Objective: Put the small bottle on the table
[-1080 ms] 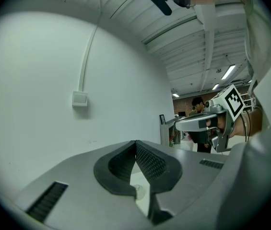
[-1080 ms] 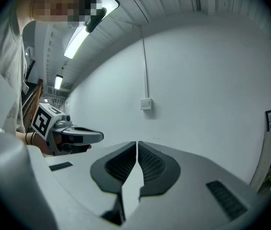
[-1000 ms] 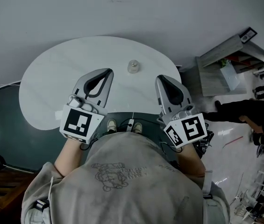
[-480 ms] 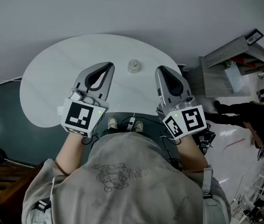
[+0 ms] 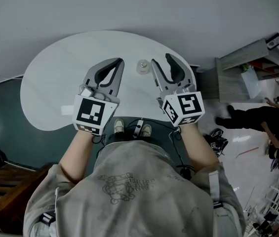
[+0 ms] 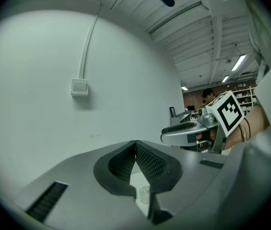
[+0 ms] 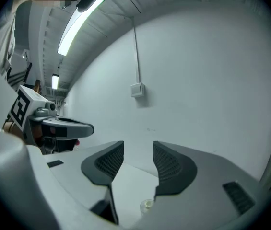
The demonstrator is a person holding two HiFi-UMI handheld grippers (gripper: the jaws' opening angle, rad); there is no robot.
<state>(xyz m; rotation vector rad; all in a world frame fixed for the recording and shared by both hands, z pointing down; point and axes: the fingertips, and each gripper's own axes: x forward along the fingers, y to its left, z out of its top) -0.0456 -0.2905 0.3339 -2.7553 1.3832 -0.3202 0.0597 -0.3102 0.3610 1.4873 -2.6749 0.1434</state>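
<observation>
A small clear bottle [image 5: 142, 66] stands upright on the white round table [image 5: 55, 83], near its far side. It also shows low in the left gripper view [image 6: 144, 194] and in the right gripper view [image 7: 147, 205]. My left gripper [image 5: 118, 62] hovers just left of the bottle, its jaws shut tip to tip [image 6: 135, 143] and empty. My right gripper [image 5: 161, 60] is just right of the bottle. Its jaws have just been opening and now stand apart [image 7: 138, 150] with nothing between them. The bottle sits between the two grippers, untouched.
A grey shelf unit [image 5: 248, 63] stands to the right of the table, and a person in dark clothes [image 5: 258, 117] is beyond it. A switch box [image 6: 79, 86] hangs on the white wall behind the table. My shoes [image 5: 132, 129] show at the table's near edge.
Both grippers have moved forward over the table and closed in on the bottle from either side. The right gripper's jaws, shut before, now stand apart.
</observation>
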